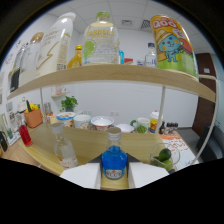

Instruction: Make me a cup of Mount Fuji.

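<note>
Right btwn hand-held gripper (114, 176) fingers: blue bottle (114, 159), upright.

Blue bottle's (114, 162) base is sitting behind the white fingers (82, 176), out of sight. Label print is blurring out. Gripper (114, 177) body is disappearing into the black lower edge.

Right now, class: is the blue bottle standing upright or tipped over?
Upright: the blue bottle stands between the tongs, neck and cap pointing straight up.
</note>
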